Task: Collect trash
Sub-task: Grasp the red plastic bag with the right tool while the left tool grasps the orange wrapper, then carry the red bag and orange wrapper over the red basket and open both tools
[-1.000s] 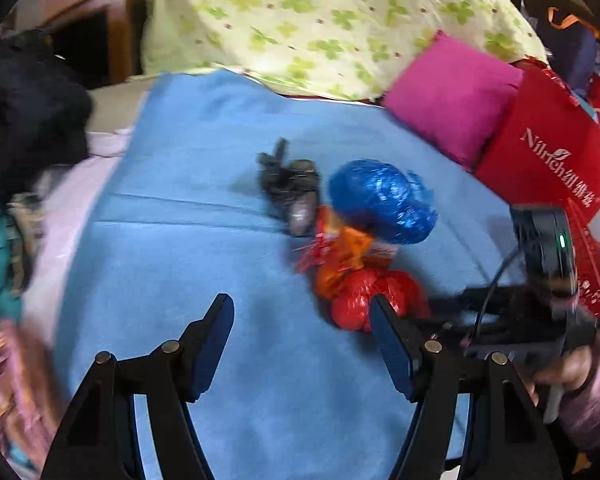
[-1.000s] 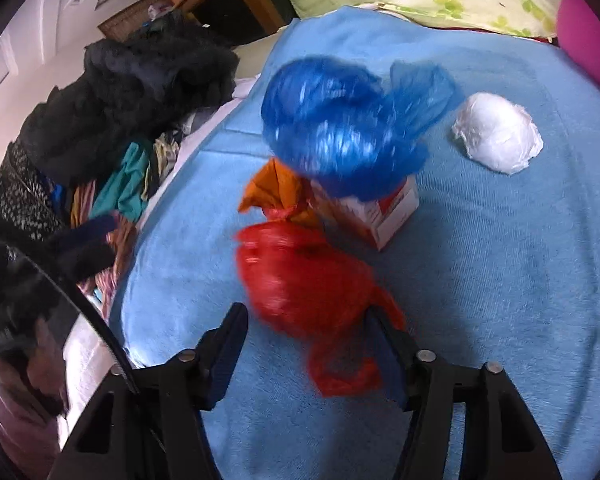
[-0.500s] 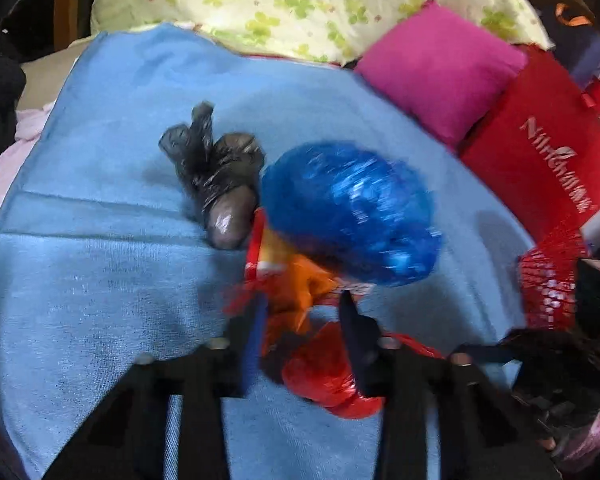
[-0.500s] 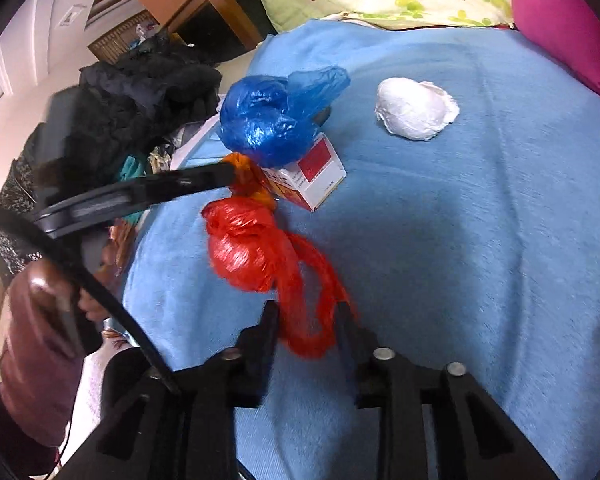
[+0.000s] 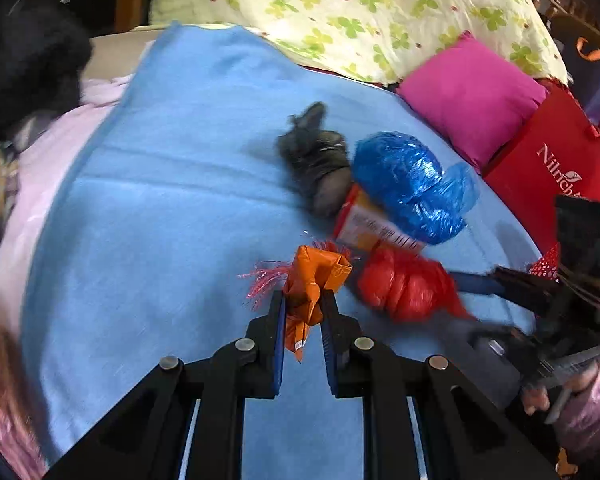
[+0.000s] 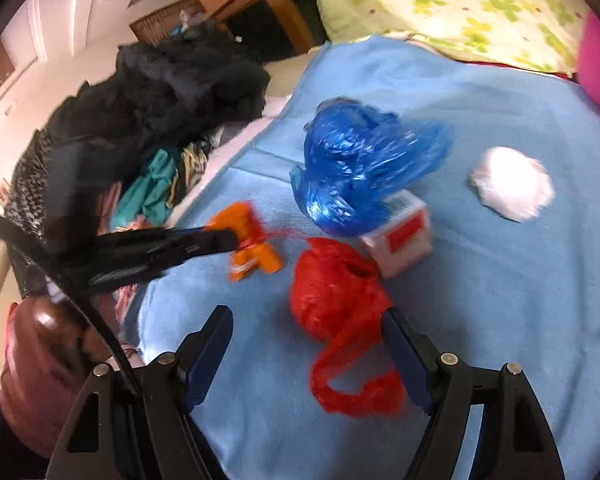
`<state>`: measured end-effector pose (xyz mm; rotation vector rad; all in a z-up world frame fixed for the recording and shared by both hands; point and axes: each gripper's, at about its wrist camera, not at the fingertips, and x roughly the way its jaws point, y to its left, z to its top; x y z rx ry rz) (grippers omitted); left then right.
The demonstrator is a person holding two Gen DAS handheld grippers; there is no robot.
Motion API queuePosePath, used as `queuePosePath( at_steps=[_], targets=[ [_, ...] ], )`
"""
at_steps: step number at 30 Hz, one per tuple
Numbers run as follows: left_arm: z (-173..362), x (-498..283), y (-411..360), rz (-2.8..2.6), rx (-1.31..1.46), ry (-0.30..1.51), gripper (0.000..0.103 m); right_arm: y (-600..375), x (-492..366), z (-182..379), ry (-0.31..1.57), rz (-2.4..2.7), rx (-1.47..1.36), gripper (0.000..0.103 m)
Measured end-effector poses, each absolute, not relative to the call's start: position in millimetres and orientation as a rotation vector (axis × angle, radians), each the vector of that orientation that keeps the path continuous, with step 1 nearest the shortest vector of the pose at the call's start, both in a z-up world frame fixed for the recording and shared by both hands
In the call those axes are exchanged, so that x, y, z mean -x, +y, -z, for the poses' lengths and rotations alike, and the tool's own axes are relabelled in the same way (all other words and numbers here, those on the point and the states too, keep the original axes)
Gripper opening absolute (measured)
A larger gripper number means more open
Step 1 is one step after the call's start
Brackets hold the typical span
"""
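Since half a second ago, right gripper has released the red bag and stands apart over it on the blanket, while left gripper, clamped on the orange wrapper, should next carry it away.

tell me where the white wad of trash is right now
The white wad shows only in the right wrist view, at right on the blue blanket, apart from the pile, just right of the blue bag and the small carton.
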<state>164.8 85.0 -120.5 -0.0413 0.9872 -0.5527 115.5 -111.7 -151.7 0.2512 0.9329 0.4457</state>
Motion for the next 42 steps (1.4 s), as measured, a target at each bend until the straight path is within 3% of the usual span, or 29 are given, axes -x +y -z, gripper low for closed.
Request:
queuePosePath(
  at_steps=[3,4,5,6,9,18,19,22,26,30,34,35,38,42],
  targets=[
    [119.6,-153.7,103.1,0.521,0.063,0.995,0.018,-95.5,-131.6,163.4,0.965,-0.419,-0.235,0.070],
    [117.8,-151.0,103.9,0.515,0.066,0.997,0.018,-90.1,-135.6,169.4,0.983,-0.399,-0.219,0.048],
    [116.9,-147.1,106.2,0.512,0.069,0.997,0.018,-86.0,-138.4,175.6,1.007,-0.383,-0.206,0.037],
    [115.5,-143.2,106.9,0.511,0.067,0.992,0.018,-85.4,-137.9,179.9,1.013,-0.373,-0.214,0.037],
    [111.0,-134.0,107.1,0.513,0.061,0.972,0.018,-92.7,-126.1,181.1,0.990,-0.358,-0.249,0.023],
    [108.7,-103.0,109.2,0.537,0.102,0.964,0.018,-125.4,-72.5,151.4,0.983,-0.442,-0.303,0.025],
    [108.8,-103.1,108.1,0.539,0.106,0.966,0.018,-124.3,-73.2,147.9,0.979,-0.440,-0.299,0.032],
    [108.1,-99.6,110.7,0.547,0.122,0.962,0.018,-119.6,-74.8,135.8,0.928,-0.440,-0.311,0.083],
    [109.6,-100.0,114.8,0.561,0.131,0.967,0.018,-100.5,-91.1,124.1,0.823,-0.462,-0.290,0.081],
    [114.9,-104.5,115.4,0.575,0.156,0.977,0.018,-75.4,-123.0,130.3,0.829,-0.447,-0.224,0.071],
    [119.4,-107.4,111.7,0.590,0.168,0.983,0.018,-58.1,-160.5,159.4,0.924,-0.396,-0.170,0.069],
    [119.6,-107.5,110.9,0.593,0.169,0.983,0.018,-55.6,-166.7,165.4,0.937,-0.375,-0.149,0.065],
    [117.4,-105.9,110.5,0.596,0.167,0.979,0.018,-56.3,-175.9,189.0,1.030,-0.349,-0.165,0.038],
    [109.6,-99.3,105.5,0.599,0.147,0.968,0.018,-65.8,-149.5,182.3,0.999,-0.335,-0.177,0.038]
  ],
)
